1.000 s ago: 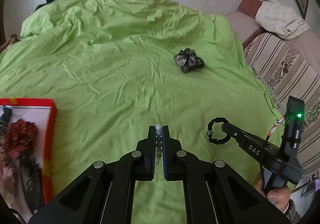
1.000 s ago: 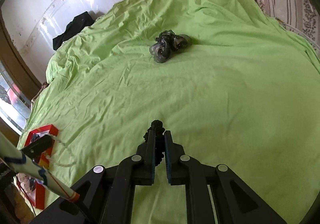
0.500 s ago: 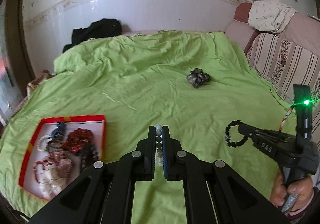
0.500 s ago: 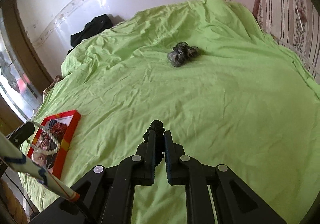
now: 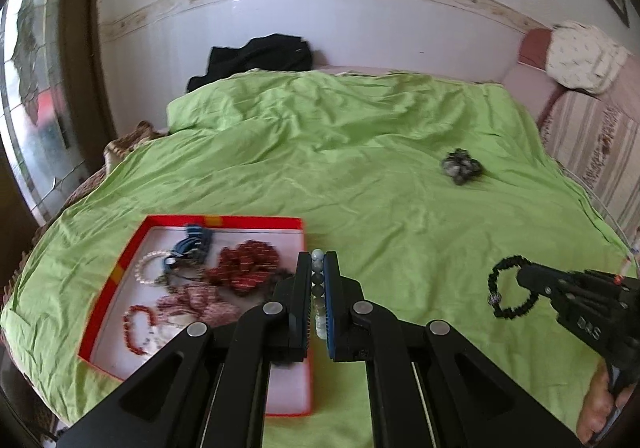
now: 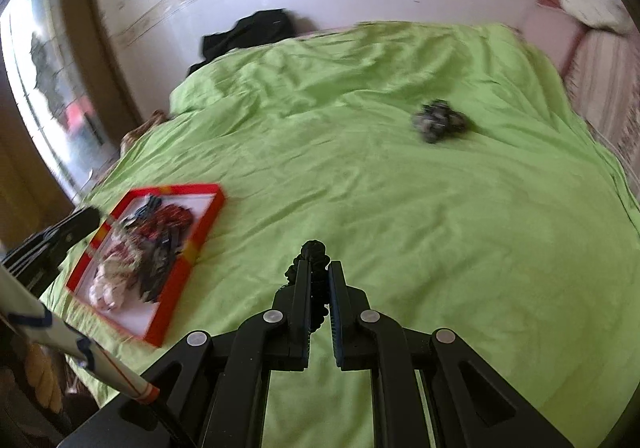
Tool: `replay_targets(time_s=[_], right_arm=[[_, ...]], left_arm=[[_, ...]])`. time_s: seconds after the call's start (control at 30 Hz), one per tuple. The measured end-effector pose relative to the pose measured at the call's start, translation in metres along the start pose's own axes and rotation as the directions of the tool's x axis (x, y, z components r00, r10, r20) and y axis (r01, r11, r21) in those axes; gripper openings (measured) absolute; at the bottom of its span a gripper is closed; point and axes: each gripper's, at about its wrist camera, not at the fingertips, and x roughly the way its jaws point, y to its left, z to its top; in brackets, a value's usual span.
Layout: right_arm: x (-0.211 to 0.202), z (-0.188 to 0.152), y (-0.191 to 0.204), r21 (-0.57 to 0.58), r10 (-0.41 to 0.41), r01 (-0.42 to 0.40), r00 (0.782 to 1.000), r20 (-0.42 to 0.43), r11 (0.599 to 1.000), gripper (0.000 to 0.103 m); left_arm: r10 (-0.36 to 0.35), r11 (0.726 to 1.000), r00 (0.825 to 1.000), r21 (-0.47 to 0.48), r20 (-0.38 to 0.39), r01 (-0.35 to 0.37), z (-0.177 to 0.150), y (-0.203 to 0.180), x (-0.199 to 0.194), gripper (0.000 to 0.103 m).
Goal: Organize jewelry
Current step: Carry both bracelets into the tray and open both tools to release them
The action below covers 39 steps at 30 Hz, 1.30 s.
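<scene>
Currently the left gripper (image 5: 318, 268) is clamping a pale bead bracelet (image 5: 317, 288); its jaws are pressing together on the strand, and the greenish-white beads are showing as a column in the narrow gap between the pads. The gripper is hanging above the near right edge of the red tray (image 5: 120, 272), which is lying on the green bedsheet (image 5: 360, 184).

The tray is already holding several pieces: a dark red beaded bundle (image 5: 246, 266), a blue item (image 5: 196, 242) toward its far side, a white bead loop (image 5: 150, 268) at its left, and a small red bead loop (image 5: 136, 332) near its front; finer detail is blurring out.

The right gripper (image 6: 319, 280) is gripping a black beaded bracelet (image 6: 312, 252), jaws closed on it, beads poking up past the fingertips. In the left wrist view the same bracelet is dangling as a full loop (image 5: 510, 292) from the right gripper's tip, over bare sheet, well apart from the tray. A hand (image 5: 600, 408) is holding that gripper's handle at the lower right.

A dark crumpled bundle (image 5: 460, 166) is sitting on the sheet toward the far right, apart from everything else; I cannot tell what it is. Black clothing (image 5: 256, 58) is lying at the far end against the wall.
</scene>
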Motion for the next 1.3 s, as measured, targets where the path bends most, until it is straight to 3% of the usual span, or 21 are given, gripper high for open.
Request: replay_targets(time_s=[0.33, 0.67, 0.9, 1.1, 1.3], right_arm=[[0.026, 0.005, 0.106, -0.152, 0.148, -0.158, 0.986, -0.070, 0.976, 0.009], [0.087, -0.007, 0.170, -0.136, 0.277, -0.314, 0.932, -0.235, 0.940, 0.009], [0.120, -0.026, 0.186, -0.143, 0.272, -0.326, 0.913, -0.304, 0.934, 0.009], [0.134, -0.031, 0.186, -0.156, 0.243, -0.303, 0.917, -0.315, 0.940, 0.009], [0.139, -0.032, 0.189, -0.180, 0.224, -0.289, 0.923, -0.311, 0.940, 0.010]], left_arm=[[0.054, 0.992, 0.999, -0.113, 0.006, -0.053, 0.008, 0.105, 0.010, 0.005], [0.109, 0.958, 0.990, -0.256, -0.093, -0.130, -0.008, 0.188, 0.057, 0.005], [0.148, 0.927, 0.972, -0.317, -0.180, -0.200, -0.027, 0.227, 0.080, 0.005], [0.105, 0.919, 0.975, -0.355, -0.198, -0.171, -0.032, 0.238, 0.094, 0.005], [0.113, 0.922, 0.967, -0.338, -0.226, -0.187, -0.034, 0.236, 0.108, 0.005]])
